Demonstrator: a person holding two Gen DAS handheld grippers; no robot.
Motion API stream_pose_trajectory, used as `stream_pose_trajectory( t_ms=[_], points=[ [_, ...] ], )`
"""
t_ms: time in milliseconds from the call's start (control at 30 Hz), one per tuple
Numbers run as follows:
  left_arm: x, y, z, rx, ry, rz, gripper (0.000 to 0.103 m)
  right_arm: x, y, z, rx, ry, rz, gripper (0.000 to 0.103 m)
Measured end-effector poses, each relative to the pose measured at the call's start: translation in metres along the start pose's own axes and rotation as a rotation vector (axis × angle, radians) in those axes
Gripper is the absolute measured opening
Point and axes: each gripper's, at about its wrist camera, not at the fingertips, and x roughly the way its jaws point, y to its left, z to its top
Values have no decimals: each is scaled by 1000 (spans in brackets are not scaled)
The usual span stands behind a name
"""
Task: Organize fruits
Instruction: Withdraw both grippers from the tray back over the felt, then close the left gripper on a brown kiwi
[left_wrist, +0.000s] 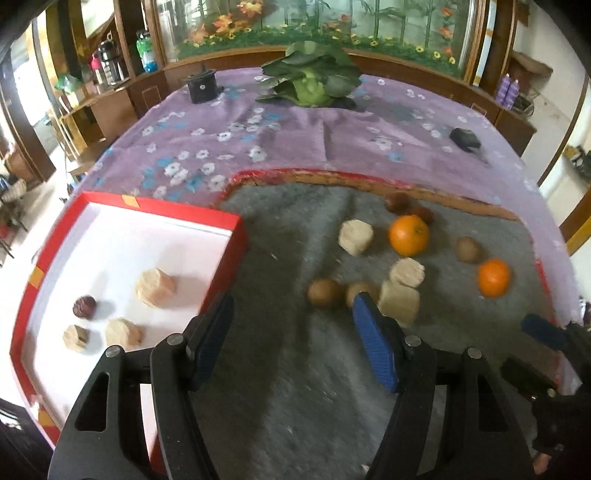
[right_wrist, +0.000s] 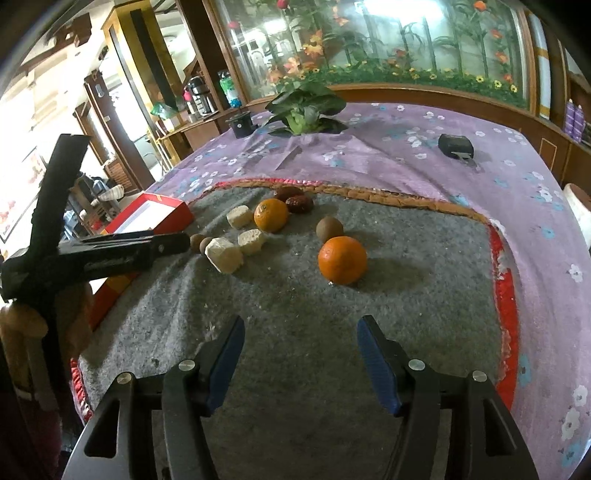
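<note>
Four pieces are already laid in the red box (left_wrist: 236, 236) at the desk's left edge; two oranges (left_wrist: 408, 235), kiwis (left_wrist: 325, 292), pale chunks (left_wrist: 355, 236) and dates (right_wrist: 298, 204) are left on the grey mat (left_wrist: 295, 369); left tongs (left_wrist: 291, 339) and right tongs (right_wrist: 301, 354) are held apart, empty

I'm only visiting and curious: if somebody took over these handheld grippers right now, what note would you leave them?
Left gripper: open, empty, between the red box and the loose pile.
Right gripper: open, empty, facing the nearest orange.
Done: three pale chunks and one dark fruit lie in the box.
Left: two oranges, kiwis, dark fruits and pale chunks remain on the grey mat.
</note>
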Motion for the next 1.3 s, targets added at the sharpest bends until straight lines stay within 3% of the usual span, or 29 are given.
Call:
stream_pose_trajectory(
  t_ms=[200,300,467,533,833,933,1033,1100,1200,1300],
  points=[
    [11,1,3,29,32,-88,68,9,-1,2,-10,17,27,63],
    [19,9,10,-44,58,-124,68,14,-2,4,-12,29,36,63],
    [26,18,20,-151,97,-91,67,18,-2,7,-18,31,45,63],
    [26,18,22,-171,117,-107,58,18,-2,8,-15,29,56,63],
    [25,3,23,-242,161,-95,50,21,-7,5,-2,42,98,64],
    [25,-5,18,-265,206,-179,44,17,-12,4,16,43,101,65],
    [20,-7,15,-268,188,-158,44,15,-14,4,37,44,90,65],
    [21,2,11,-323,208,-172,44,10,-17,4,55,32,112,65],
    [16,12,11,-362,187,-112,44,4,-19,5,73,11,131,66],
    [19,12,13,-371,192,-102,44,3,-18,4,81,17,149,67]
  ],
)
